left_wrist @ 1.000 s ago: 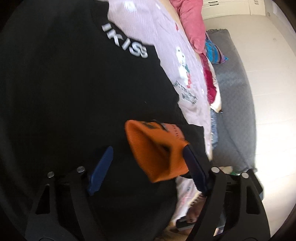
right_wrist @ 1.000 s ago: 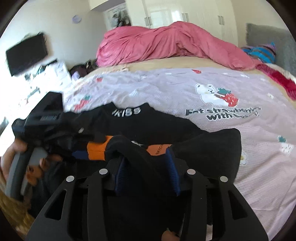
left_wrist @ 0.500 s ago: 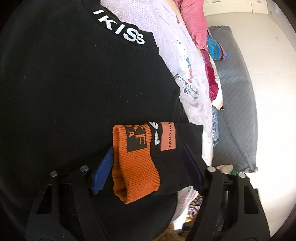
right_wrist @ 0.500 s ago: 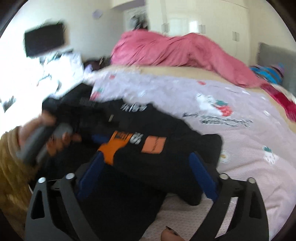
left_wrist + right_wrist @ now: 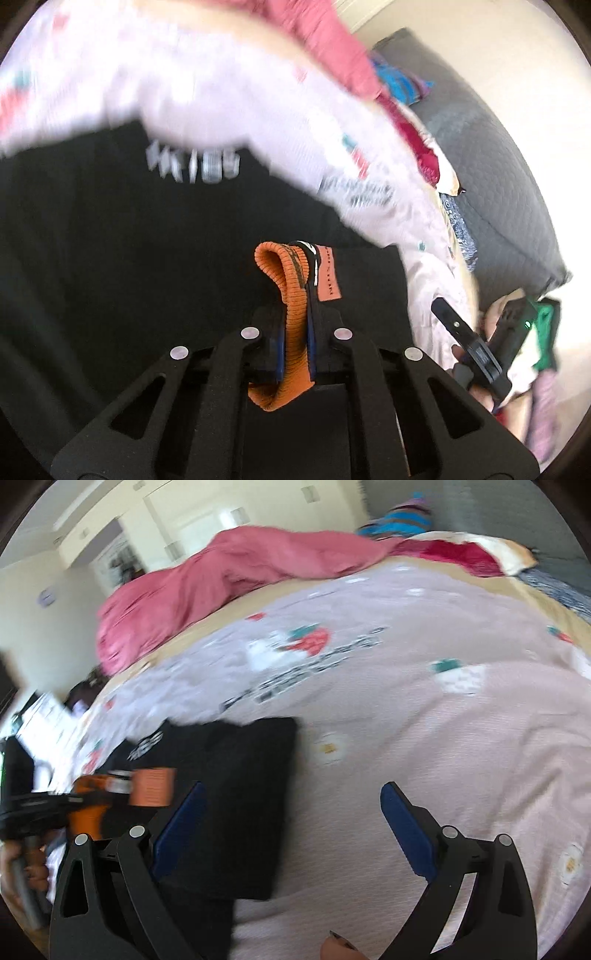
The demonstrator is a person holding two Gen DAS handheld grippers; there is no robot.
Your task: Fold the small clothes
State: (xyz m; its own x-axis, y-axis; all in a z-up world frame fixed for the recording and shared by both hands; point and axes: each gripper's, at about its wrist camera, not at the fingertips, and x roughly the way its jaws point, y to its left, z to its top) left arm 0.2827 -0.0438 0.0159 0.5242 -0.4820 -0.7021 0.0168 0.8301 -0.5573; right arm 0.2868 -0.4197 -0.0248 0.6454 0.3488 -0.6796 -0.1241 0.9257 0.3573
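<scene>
Left gripper (image 5: 293, 325) is clamped on the orange ribbed cuff (image 5: 291, 295) of the black sweatshirt (image 5: 110, 240), which lies on the pink bedspread (image 5: 424, 738). Right gripper (image 5: 291, 830) gapes empty beside the sweatshirt's right edge; the left is nearer.

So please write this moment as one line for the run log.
left hand-held gripper: shut on orange cuff | right hand-held gripper: open, empty | black garment: on bed

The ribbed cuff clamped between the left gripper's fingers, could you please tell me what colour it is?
Orange; the ribbed cuff shows best in the left wrist view.
</scene>
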